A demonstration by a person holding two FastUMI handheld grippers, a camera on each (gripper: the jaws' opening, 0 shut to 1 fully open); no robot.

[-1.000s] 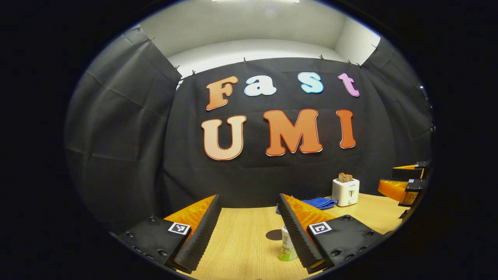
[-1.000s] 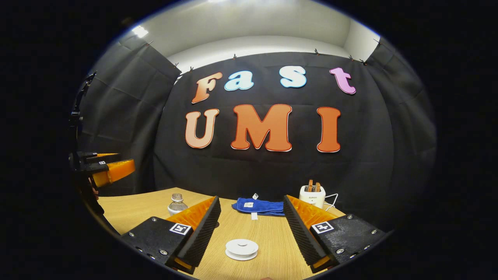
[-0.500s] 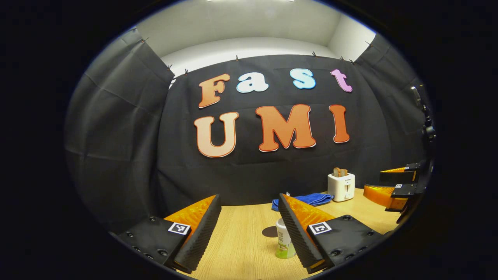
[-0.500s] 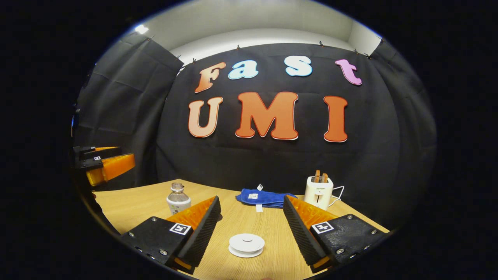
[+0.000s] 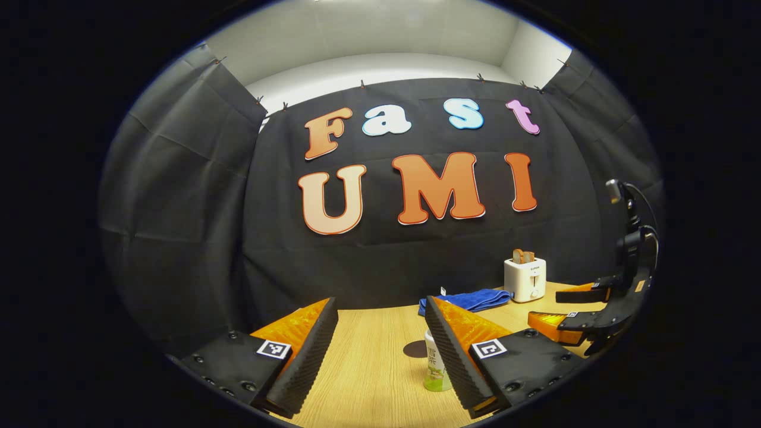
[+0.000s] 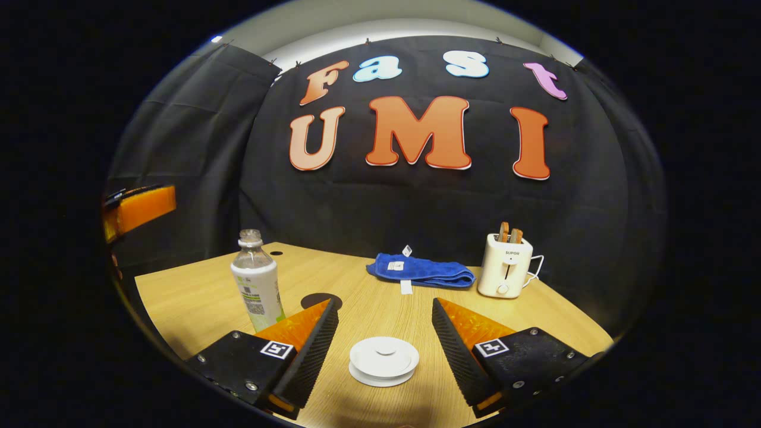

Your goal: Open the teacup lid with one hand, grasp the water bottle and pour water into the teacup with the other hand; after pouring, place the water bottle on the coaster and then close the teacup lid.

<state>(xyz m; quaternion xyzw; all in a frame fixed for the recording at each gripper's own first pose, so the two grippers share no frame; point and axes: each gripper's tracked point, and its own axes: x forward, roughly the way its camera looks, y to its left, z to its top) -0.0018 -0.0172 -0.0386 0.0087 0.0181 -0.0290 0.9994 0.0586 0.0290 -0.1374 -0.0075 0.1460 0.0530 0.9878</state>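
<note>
Black cloth hangs behind a light wooden desk (image 6: 196,297) with the task's things on it. In the right gripper view, the right gripper (image 6: 385,333) is spread wide and holds nothing. Low between its fingers sits the round white teacup lid (image 6: 384,358), on top of the white teacup. This looks like the first step: taking the lid off. To do it well, the right gripper should go down straight, keep the small knob in the middle of the lid between the 2 fingers, squeeze gently, then lift straight up so the cup does not tip. The clear plastic water bottle with a white and green label (image 6: 257,282) stands upright to the left of the lid, well apart from it. Just past it lies the dark round coaster (image 6: 321,299). In the left gripper view, the left gripper (image 5: 380,333) is also spread wide with nothing in it, and the bottle peeks out beside its right finger. It should slide right until the bottle is between both fingers. A blue folded cloth (image 6: 421,270) and a white toaster (image 6: 505,270) sit far back, out of the way.
</note>
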